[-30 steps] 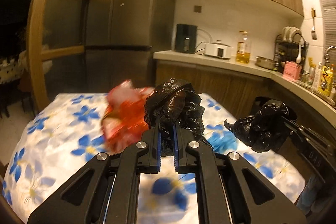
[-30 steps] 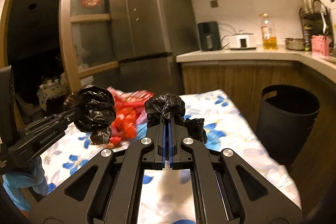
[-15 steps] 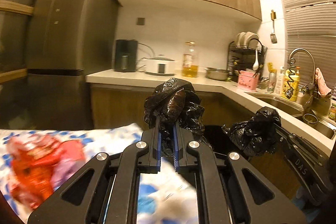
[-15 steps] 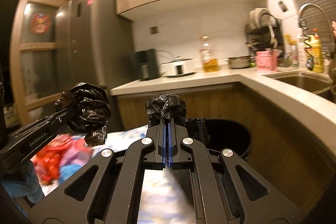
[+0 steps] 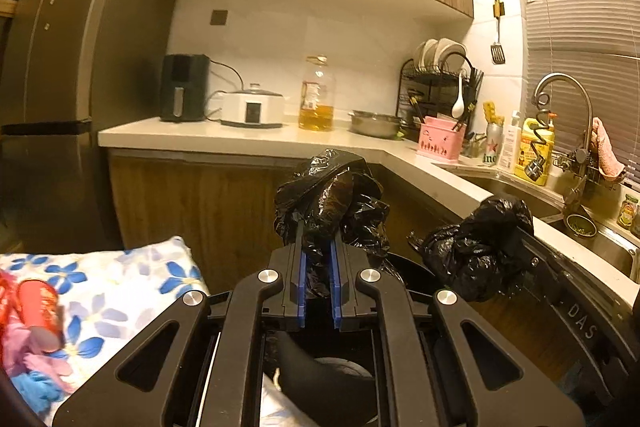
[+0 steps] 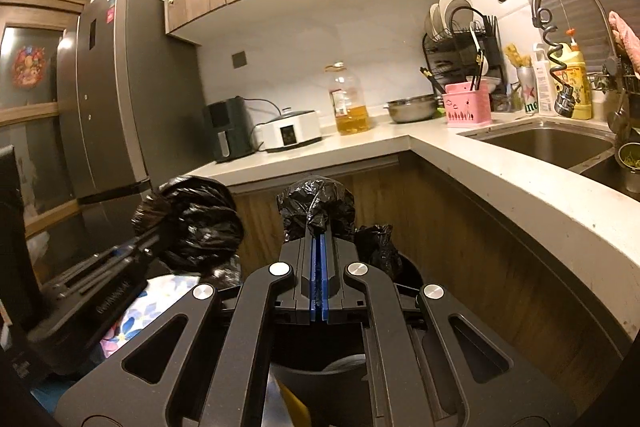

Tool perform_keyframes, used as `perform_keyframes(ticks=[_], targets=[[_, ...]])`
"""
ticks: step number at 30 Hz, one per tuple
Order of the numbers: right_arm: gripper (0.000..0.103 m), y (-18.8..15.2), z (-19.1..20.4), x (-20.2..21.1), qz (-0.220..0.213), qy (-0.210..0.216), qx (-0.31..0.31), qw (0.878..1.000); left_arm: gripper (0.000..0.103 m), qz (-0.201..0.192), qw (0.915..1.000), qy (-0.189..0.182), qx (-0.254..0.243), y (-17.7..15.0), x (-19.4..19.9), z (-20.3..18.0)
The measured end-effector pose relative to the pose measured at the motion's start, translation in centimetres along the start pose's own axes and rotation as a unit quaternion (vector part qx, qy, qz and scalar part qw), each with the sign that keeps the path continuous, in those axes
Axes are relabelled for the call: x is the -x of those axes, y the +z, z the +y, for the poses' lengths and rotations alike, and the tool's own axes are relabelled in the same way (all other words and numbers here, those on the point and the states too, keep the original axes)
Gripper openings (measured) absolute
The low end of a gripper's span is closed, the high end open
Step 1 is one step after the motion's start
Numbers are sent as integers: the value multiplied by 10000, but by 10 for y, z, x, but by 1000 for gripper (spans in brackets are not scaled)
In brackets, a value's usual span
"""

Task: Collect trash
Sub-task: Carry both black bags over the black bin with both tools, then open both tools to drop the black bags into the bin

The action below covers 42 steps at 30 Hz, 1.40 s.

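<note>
Above the black bin (image 6: 408, 275): your left gripper (image 5: 318, 247) and right gripper (image 6: 319, 247) each clamp a bunched black bag corner (image 5: 332, 195).

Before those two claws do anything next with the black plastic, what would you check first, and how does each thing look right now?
1. Left gripper clamped on the black bag: ok.
2. Right gripper clamped on its bunch of the bag: ok.
3. Black bin below both grippers: ok.
4. Bag mouth spread open over the bin rim: not ok, bunched.
5. Trash on the flowered cloth collected: not ok.
6. Bin empty: cannot tell.
</note>
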State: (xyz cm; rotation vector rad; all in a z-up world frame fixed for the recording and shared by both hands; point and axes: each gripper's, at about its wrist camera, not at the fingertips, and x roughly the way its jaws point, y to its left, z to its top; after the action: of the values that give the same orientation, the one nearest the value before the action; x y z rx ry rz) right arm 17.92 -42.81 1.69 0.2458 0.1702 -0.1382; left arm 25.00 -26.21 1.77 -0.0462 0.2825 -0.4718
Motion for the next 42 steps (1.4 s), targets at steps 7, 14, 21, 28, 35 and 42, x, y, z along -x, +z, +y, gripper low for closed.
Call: perform_keyframes(ticks=[7, 14, 21, 28, 35, 42], targets=[[2, 2, -5, -19, 77, 16, -9, 10000, 10, 140, 9999, -34, 9, -4, -25, -4], [2, 1, -5, -33, 101, 1, -44, 9999, 12, 215, 9997, -131, 16, -3, -43, -7], [40, -2, -15, -43, 194, -107, -138, 9997, 65, 146, 9998, -54, 87, -6, -45, 1], [58, -5, -18, -37, 254, -211, -166, 9993, 82, 229, 9981, 294, 497, -9, -34, 27], [73, -9, -3, -19, 295, -276, -1, 9992, 89, 221, 9955, 833, 405, -15, -2, 35], [75, -10, 13, 0, 256, -309, 120, 9991, 94, 148, 9930, 1106, 378, -19, 28, 41]])
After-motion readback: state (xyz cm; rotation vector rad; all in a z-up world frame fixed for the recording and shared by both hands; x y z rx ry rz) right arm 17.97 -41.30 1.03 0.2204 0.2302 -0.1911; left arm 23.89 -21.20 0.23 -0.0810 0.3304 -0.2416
